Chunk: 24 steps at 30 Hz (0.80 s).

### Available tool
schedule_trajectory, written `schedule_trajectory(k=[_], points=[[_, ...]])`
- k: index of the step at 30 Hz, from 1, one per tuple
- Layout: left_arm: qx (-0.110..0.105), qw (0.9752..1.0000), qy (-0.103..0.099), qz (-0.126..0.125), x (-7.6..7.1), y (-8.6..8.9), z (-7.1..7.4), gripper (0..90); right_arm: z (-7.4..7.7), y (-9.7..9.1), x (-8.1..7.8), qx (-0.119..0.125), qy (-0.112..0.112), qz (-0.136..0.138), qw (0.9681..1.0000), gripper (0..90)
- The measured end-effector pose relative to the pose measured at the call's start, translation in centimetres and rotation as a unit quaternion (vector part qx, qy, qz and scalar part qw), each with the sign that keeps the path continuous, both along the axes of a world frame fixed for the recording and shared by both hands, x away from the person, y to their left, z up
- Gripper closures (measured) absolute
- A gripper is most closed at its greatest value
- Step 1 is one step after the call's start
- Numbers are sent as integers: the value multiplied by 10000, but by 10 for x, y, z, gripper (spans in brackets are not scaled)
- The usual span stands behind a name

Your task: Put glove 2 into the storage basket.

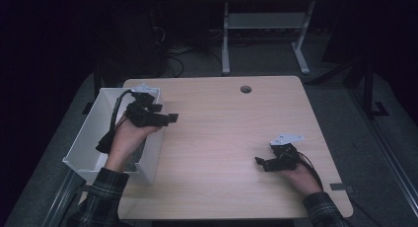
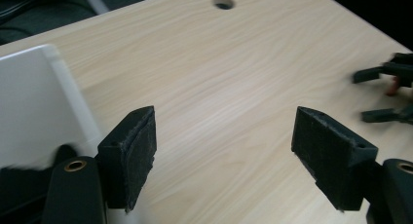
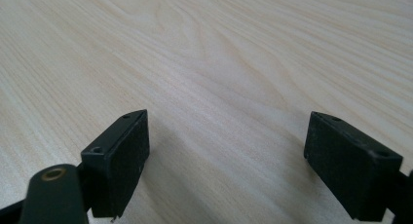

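The worktop [image 1: 231, 138] is pale wood with a fine, wavy grain, and a small dark round hole [image 1: 246, 89] sits near its upper edge. At the left of the frame the bin [image 1: 93, 133] is plain white. Both the left claw [image 1: 162, 119] and the right claw [image 1: 263, 163] are matt black, and the right one carries a light grey plate [image 1: 287, 137]. The sleeves [image 1: 101, 197] at the bottom show a dark green plaid. The floor [image 1: 266, 59] at the top is dull grey.

Open tabletop [image 1: 222, 138] — white bin [image 1: 91, 133] at left
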<state>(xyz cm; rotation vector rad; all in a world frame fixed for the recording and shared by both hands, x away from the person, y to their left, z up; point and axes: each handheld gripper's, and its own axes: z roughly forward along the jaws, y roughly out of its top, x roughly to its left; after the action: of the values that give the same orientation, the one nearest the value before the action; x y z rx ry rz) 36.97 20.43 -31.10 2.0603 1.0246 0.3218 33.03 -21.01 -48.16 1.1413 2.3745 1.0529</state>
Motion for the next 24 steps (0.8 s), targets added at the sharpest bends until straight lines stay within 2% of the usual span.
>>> schedule_trajectory(k=[5,10,17,24], points=[[-63,9995,1,-298,-8,-30,-8,241,0,0,0,-2,-6,14,10000,165],[25,9987,65,-501,-13,-54,-26,241,0,0,0,0,-2,18,10000,165],[144,9967,267,-758,-19,-77,-63,241,0,0,0,-5,-4,33,10000,165],[368,9935,497,-956,-25,-88,-102,241,0,1,0,-6,-2,27,10000,164]])
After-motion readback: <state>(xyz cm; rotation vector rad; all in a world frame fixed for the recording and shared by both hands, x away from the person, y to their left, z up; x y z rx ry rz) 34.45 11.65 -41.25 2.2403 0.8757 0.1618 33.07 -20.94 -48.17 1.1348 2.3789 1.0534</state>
